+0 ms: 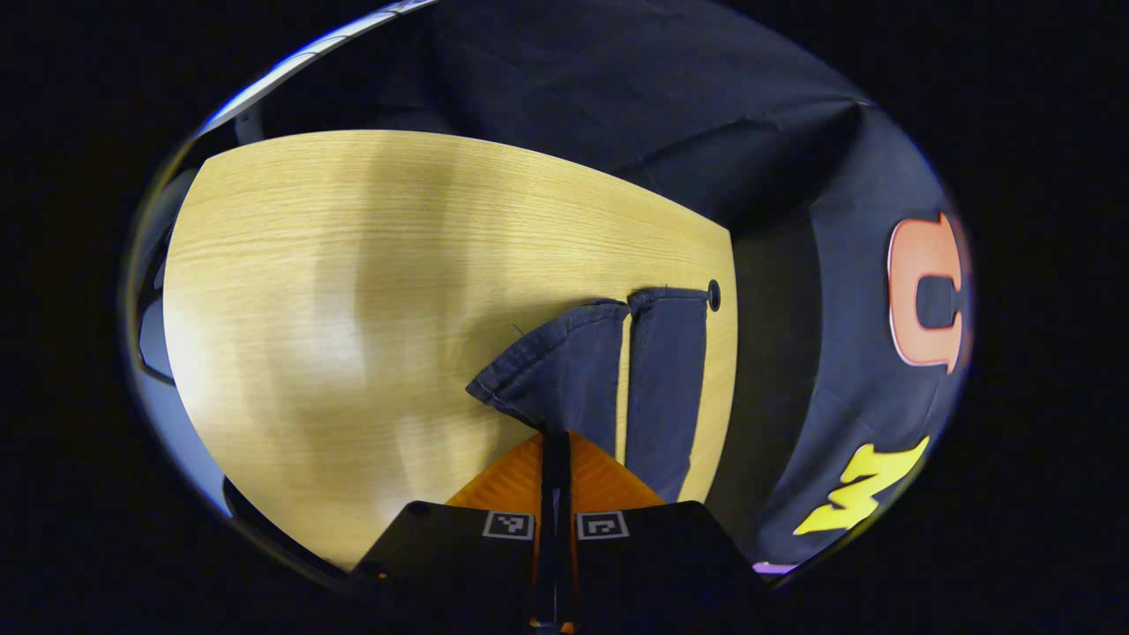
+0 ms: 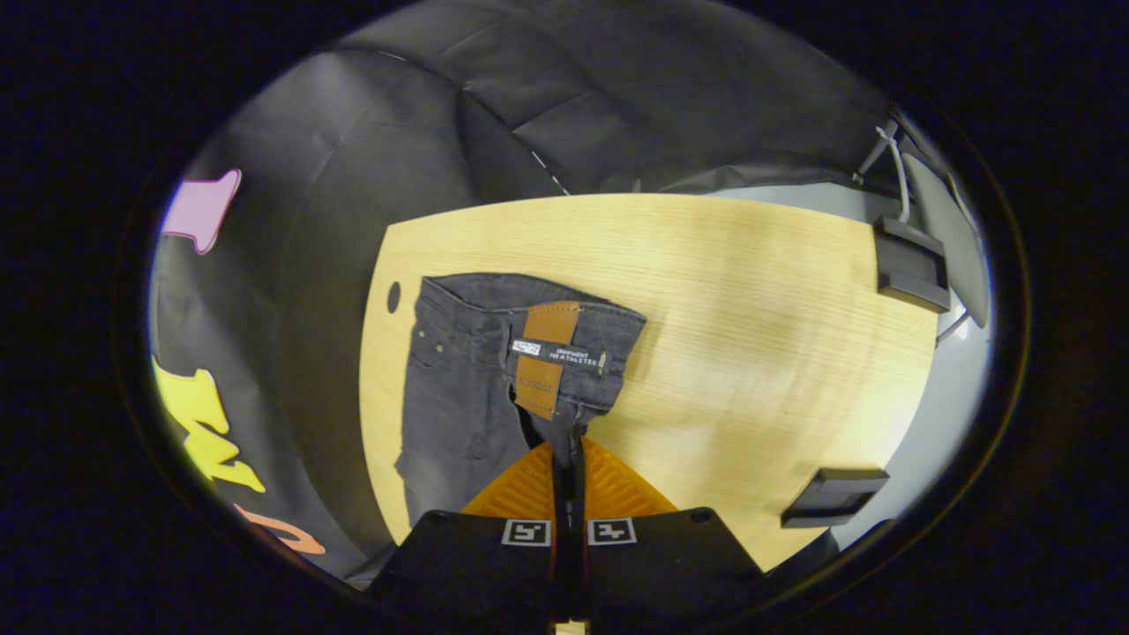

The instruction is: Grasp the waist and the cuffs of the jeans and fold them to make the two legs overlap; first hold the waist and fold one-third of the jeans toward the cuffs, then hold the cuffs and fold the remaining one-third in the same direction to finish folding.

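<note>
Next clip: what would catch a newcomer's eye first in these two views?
In the right gripper view, the dark grey denim jeans lie on the pale wooden table, their tan leather waistband patch standing out just ahead of the orange-fingered right gripper, which is closed on the waist fabric. In the left gripper view, the two dark cuffs lie side by side near the table's edge, with the orange-fingered left gripper pinching the nearer leg.
</note>
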`<state>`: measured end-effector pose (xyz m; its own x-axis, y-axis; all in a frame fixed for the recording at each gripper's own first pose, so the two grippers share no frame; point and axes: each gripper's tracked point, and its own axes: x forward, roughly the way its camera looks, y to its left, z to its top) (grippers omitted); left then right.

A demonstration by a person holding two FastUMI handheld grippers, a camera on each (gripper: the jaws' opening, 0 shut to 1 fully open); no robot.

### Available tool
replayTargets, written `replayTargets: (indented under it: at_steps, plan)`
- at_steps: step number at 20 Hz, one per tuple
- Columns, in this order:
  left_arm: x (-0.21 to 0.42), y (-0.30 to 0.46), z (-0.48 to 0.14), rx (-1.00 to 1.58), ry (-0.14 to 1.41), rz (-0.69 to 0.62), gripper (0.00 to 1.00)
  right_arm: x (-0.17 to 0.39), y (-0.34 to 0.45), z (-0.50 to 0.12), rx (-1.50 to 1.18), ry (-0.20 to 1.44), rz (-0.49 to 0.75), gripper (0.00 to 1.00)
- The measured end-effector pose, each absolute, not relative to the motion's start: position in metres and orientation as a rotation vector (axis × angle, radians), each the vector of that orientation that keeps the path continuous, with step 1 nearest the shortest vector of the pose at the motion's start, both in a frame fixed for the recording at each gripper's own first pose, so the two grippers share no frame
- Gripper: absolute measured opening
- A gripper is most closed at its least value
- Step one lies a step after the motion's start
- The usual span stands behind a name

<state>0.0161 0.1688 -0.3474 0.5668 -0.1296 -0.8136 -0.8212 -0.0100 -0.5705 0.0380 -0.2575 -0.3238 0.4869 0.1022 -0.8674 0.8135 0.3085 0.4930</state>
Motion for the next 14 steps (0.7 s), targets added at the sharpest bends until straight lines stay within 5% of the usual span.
replayTargets:
  at_steps: [6,14]
  plan:
    - [0.073,0.174,-0.299,-1.564,0.826,0.622,0.04,0.115,-0.239,-0.246,1.241,0.914,-0.45,0.0]
    - [0.18,0.181,-0.314,-1.568,0.906,0.622,0.04,0.234,-0.242,-0.267,1.259,0.973,-0.415,0.0]
